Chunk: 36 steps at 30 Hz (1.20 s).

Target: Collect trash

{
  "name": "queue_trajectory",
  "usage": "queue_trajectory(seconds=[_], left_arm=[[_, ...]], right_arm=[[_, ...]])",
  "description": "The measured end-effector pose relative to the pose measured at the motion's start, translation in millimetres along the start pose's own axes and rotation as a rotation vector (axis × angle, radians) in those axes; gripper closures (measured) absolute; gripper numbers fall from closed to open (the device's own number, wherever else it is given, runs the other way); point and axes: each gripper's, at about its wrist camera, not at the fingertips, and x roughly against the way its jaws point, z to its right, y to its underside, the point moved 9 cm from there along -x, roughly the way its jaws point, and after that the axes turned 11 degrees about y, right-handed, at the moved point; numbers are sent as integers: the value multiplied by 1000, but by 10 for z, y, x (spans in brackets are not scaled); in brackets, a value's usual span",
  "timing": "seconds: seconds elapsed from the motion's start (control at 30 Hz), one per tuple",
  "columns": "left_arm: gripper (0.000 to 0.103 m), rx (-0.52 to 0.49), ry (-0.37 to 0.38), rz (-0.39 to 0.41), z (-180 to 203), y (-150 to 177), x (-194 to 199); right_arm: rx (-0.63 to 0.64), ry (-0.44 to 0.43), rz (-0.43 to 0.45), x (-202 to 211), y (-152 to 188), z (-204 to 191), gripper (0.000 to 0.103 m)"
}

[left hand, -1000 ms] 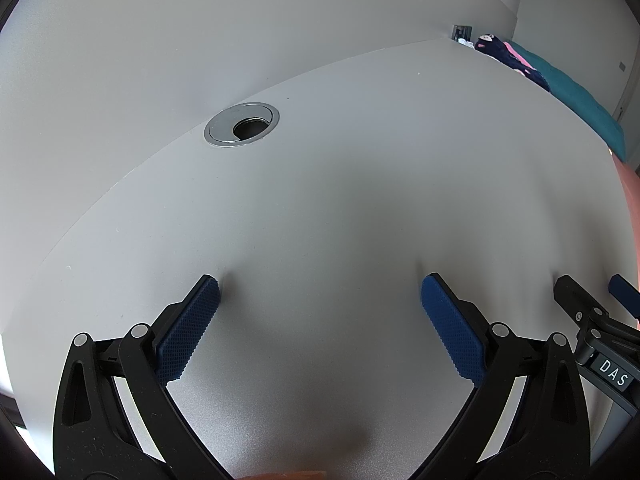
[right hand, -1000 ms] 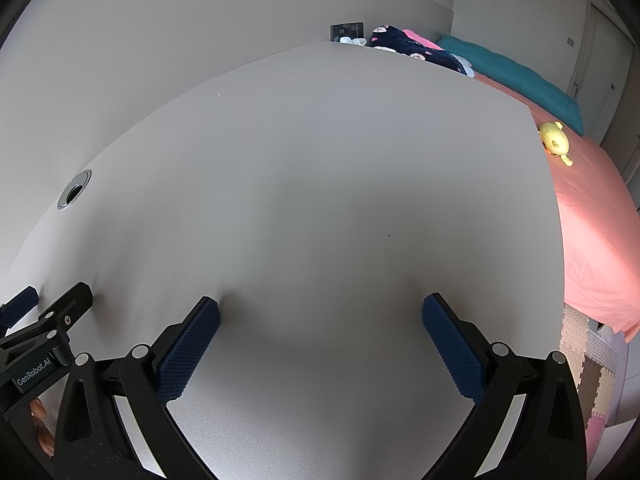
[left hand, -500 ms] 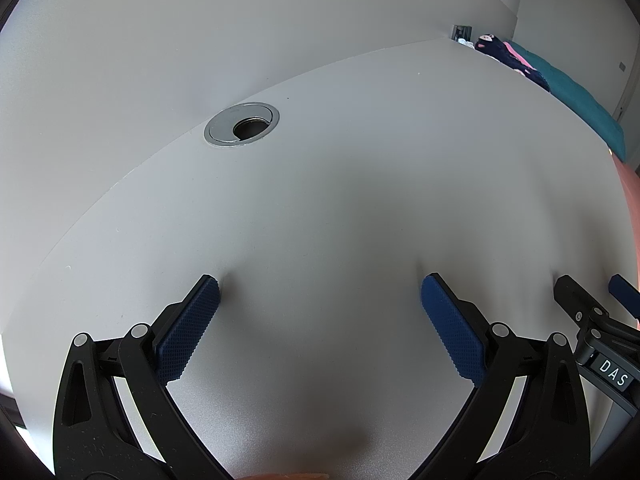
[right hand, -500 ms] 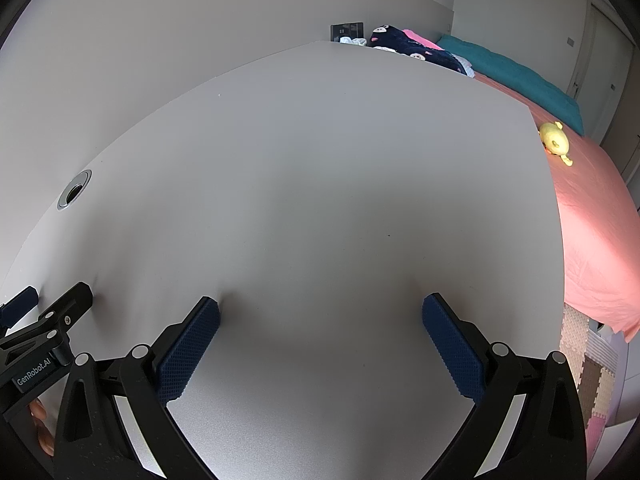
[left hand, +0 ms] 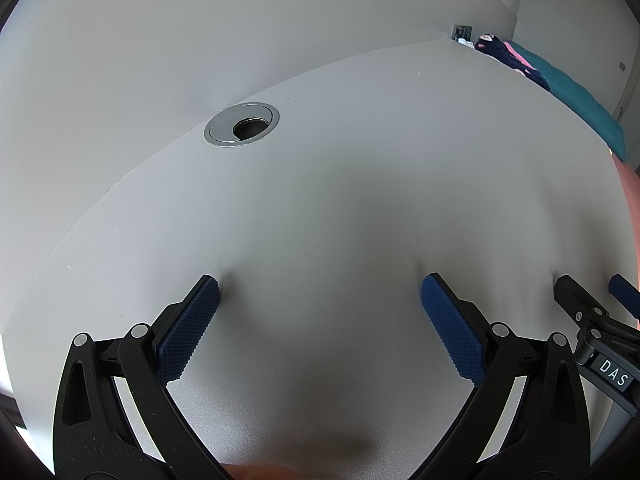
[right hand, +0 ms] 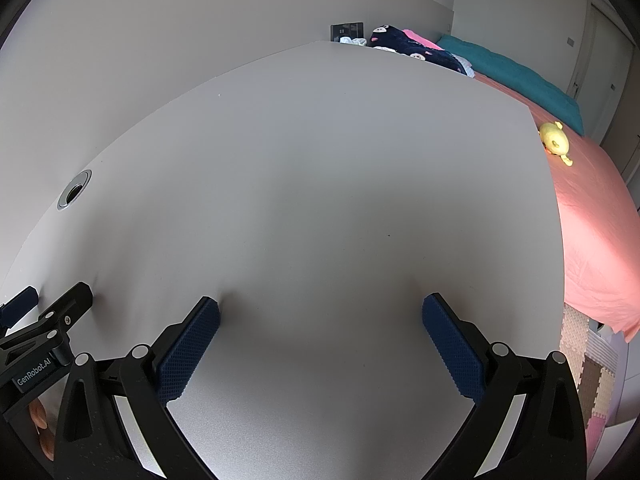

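We note the table (left hand: 360, 208) as smooth, matt grey laminate. Its cable grommet (left hand: 241, 123) reads as polished metal. Each hand-held gripper, left (left hand: 320, 300) and right (right hand: 320, 320), shows matt black plastic with knurled blue pads (right hand: 188, 354). The bed (right hand: 592, 220) carries soft cloth.

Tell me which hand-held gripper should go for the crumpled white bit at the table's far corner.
Right, tentatively. The right hand-held gripper is open and empty, nearer the side of the table where the crumpled white bit lies. The left hand-held gripper, also open, sits by the grommet hole, farther away.

Both wrist views low over shared desk (left hand: 320, 200)
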Motion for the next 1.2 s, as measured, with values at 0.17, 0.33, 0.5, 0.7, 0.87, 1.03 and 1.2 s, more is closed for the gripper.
queue_trajectory(seconds=[0.17, 0.33, 0.5, 0.7, 0.87, 1.03, 1.2], left_arm=[[5, 0, 0, 0, -15, 16, 7], [5, 0, 0, 1, -12, 16, 6], [5, 0, 0, 1, -11, 17, 6], [5, 1, 0, 1, -11, 17, 4], [5, 1, 0, 1, -16, 17, 8], [5, 0, 0, 1, -20, 17, 11], [5, 1, 0, 1, -21, 20, 15]], right_arm=[[0, 0, 0, 1, 0, 1, 2], [0, 0, -1, 0, -2, 1, 2], [0, 0, -1, 0, -2, 0, 2], [0, 0, -1, -1, -4, -1, 2], [0, 0, 0, -1, -6, -2, 2], [0, 0, -1, -1, -6, -4, 2], [0, 0, -1, -2, -6, -5, 2]])
